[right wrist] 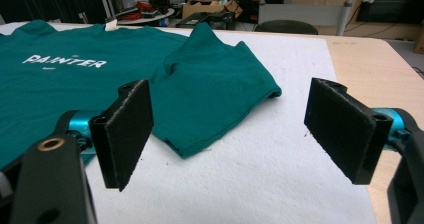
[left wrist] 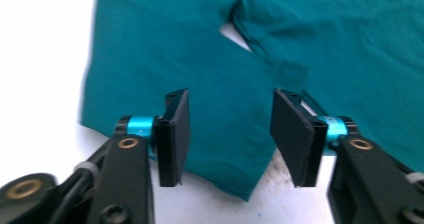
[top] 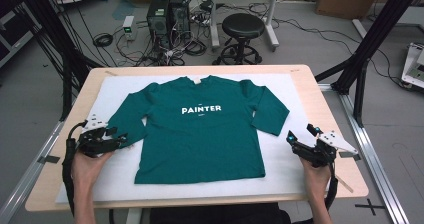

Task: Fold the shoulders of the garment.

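A green shirt (top: 200, 129) lies flat and face up on a white mat (top: 290, 159) that covers most of your worktop (top: 330, 114), its collar pointing away from you and the white word PAINTER across the chest. Both sleeves angle outward and down towards the near corners. Your left claw (top: 121, 139) sits at the near left of the mat, at the end of the shirt's left-hand sleeve (left wrist: 165, 69). In the left gripper view its jaws stand partly apart above that sleeve's cuff end, with green cloth showing in the gap and neither pad pressing on it. Your right claw (top: 290, 138) rests at the near right of the mat, just beside the other sleeve (right wrist: 215, 94). In the right gripper view its jaws are spread wide with bare white mat between them, holding nothing, the sleeve's cuff lying ahead and to the left.
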The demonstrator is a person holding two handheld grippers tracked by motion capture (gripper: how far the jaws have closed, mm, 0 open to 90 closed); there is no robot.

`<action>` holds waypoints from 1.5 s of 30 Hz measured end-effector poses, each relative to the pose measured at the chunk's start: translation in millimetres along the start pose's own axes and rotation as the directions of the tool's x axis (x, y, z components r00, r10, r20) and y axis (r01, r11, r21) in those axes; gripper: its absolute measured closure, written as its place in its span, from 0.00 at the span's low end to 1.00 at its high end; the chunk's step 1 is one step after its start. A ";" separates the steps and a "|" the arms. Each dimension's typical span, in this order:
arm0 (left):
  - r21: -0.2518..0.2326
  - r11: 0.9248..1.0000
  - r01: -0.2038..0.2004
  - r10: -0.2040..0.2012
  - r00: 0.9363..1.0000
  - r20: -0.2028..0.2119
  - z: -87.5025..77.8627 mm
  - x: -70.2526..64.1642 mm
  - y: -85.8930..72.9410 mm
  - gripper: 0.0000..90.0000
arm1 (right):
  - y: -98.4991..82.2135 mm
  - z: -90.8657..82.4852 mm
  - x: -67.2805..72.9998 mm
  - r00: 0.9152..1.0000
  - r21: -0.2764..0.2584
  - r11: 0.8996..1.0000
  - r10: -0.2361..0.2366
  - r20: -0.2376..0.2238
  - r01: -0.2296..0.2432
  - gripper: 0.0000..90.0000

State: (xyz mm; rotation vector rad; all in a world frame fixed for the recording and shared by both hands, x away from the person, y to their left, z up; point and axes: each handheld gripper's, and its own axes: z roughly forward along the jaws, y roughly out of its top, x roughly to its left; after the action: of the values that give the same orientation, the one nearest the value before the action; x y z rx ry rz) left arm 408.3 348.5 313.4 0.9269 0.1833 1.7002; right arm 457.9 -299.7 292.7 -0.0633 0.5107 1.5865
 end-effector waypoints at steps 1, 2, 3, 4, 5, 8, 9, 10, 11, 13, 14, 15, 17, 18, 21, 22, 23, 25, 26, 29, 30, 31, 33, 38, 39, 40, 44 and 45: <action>0.010 1.000 -0.006 0.006 1.000 0.008 2.1 -1.0 -0.2 0.58 | 0.0 0.2 0.3 1.000 0.001 1.000 0.002 0.000 -0.002 0.22; 0.020 1.000 -0.013 0.013 1.000 0.011 3.9 -2.2 -0.3 0.58 | 0.0 0.2 0.3 1.000 0.001 1.000 0.002 0.000 -0.002 0.22; 0.028 0.999 -0.022 0.022 1.000 0.013 5.9 -3.5 -0.3 0.58 | 0.1 0.2 0.3 1.000 0.002 1.000 0.002 -0.001 -0.002 0.22; 0.037 0.999 -0.033 0.032 0.999 0.014 7.8 -5.0 -0.2 0.59 | 0.0 0.3 0.5 1.000 0.003 1.000 0.002 0.000 -0.002 0.22; 0.045 0.998 -0.043 0.042 0.999 0.008 9.6 -6.5 -0.2 0.59 | 0.1 0.4 0.5 1.000 0.004 1.000 0.001 0.000 -0.001 0.22; 0.070 0.996 -0.057 0.056 0.998 0.011 14.0 -8.2 -0.3 0.61 | 0.5 1.1 0.7 1.000 0.009 1.000 -0.008 0.003 0.008 0.22; 0.079 0.995 -0.058 0.057 0.998 0.013 15.1 -8.2 -0.5 0.61 | 0.5 1.3 1.2 1.000 0.012 1.000 -0.004 0.005 0.004 0.22; 0.085 0.995 -0.055 0.055 0.998 0.013 16.3 -8.5 -0.8 0.61 | 0.5 1.3 1.2 1.000 0.012 1.000 -0.004 0.005 0.004 0.22; 0.089 0.995 -0.054 0.053 0.998 0.015 17.5 -8.6 -1.0 0.60 | 0.6 1.4 1.1 1.000 0.014 1.000 -0.007 0.005 0.007 0.22; 0.101 0.993 -0.061 0.059 0.998 0.019 19.0 -9.2 -1.4 0.60 | 0.6 1.4 1.3 1.000 0.016 1.000 -0.005 0.006 0.004 0.22; 0.103 0.993 -0.064 0.063 0.998 0.019 19.5 -9.7 -1.3 0.60 | 0.6 1.5 1.2 1.000 0.017 1.000 -0.003 0.007 0.003 0.22; 0.100 0.993 -0.062 0.060 0.998 0.021 20.3 -10.4 -1.5 0.60 | 0.7 1.6 1.1 1.000 0.017 1.000 -0.005 0.007 0.005 0.22; 0.111 0.992 -0.066 0.063 0.998 0.026 21.9 -11.0 -1.8 0.60 | 0.7 1.7 1.1 1.000 0.017 1.000 -0.004 0.008 0.004 0.22; 0.109 0.992 -0.063 0.060 0.998 0.028 21.9 -10.8 -1.8 0.60 | 0.7 1.7 1.0 1.000 0.017 1.000 -0.005 0.008 0.005 0.22; 0.109 0.993 -0.049 0.045 0.998 0.038 22.1 -10.0 -1.9 0.64 | 0.8 1.9 1.0 1.000 0.018 1.000 -0.006 0.009 0.006 0.22; 0.109 0.993 -0.044 0.040 0.998 0.043 22.0 -9.3 -2.0 0.65 | 0.8 2.0 0.9 1.000 0.019 1.000 -0.006 0.010 0.006 0.22; 0.105 0.994 -0.033 0.029 0.999 0.042 22.2 -8.9 -2.1 0.66 | 0.8 2.1 1.0 1.000 0.020 1.000 -0.006 0.010 0.006 0.22; 0.105 0.994 -0.015 0.012 0.999 0.031 21.8 -6.8 -2.5 0.71 | 0.9 2.2 0.9 1.000 0.021 1.000 -0.001 0.012 0.001 0.22; 0.101 0.995 -0.003 0.000 1.000 0.030 21.8 -6.1 -2.9 0.73 | 0.9 2.2 1.0 1.000 0.021 1.000 0.002 0.012 -0.002 0.22; 0.093 0.996 -0.002 0.001 1.000 0.016 21.8 -5.7 -3.8 0.79 | 1.1 2.3 1.0 1.000 0.025 1.000 0.000 0.014 -0.001 0.22; 0.091 0.996 -0.001 0.000 1.000 0.010 21.8 -5.9 -3.9 0.79 | 1.1 2.3 1.0 1.000 0.025 1.000 0.000 0.014 -0.001 0.22; 0.090 0.996 0.000 0.000 1.000 -0.001 21.9 -6.5 -4.2 0.84 | 1.1 2.6 0.9 1.000 0.027 1.000 -0.004 0.016 0.003 0.22; 0.084 0.996 -0.010 0.012 1.000 -0.017 22.0 -7.8 -4.9 0.85 | 1.2 2.6 0.9 1.000 0.028 1.000 -0.005 0.017 0.005 0.22; 0.067 0.998 0.000 0.002 0.999 -0.035 21.9 -8.4 -6.3 0.94 | 1.2 2.7 1.6 1.000 0.029 1.000 -0.005 0.021 0.005 0.22; 0.062 0.998 0.014 -0.013 0.999 -0.030 21.6 -7.3 -6.5 0.95 | 1.2 2.7 1.8 1.000 0.031 1.000 -0.004 0.022 0.004 0.22; 0.057 0.998 0.030 -0.029 0.999 -0.024 20.9 -6.2 -6.4 0.95 | 1.3 2.8 1.8 1.000 0.031 1.000 -0.006 0.023 0.006 0.22; -0.044 0.994 0.099 -0.098 0.995 0.014 10.9 -2.9 -3.3 0.95 | 1.3 3.0 2.2 1.000 0.033 0.999 -0.005 0.027 0.005 0.22; -0.073 0.991 0.116 -0.115 0.993 0.024 7.5 -2.2 -2.0 0.95 | 1.4 3.1 2.2 1.000 0.034 0.999 -0.006 0.029 0.005 0.22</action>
State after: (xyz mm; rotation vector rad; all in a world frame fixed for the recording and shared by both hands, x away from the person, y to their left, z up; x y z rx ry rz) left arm 414.9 344.8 316.3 0.8618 0.1565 1.5798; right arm 457.2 -296.5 295.0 -0.0159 0.5141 1.5703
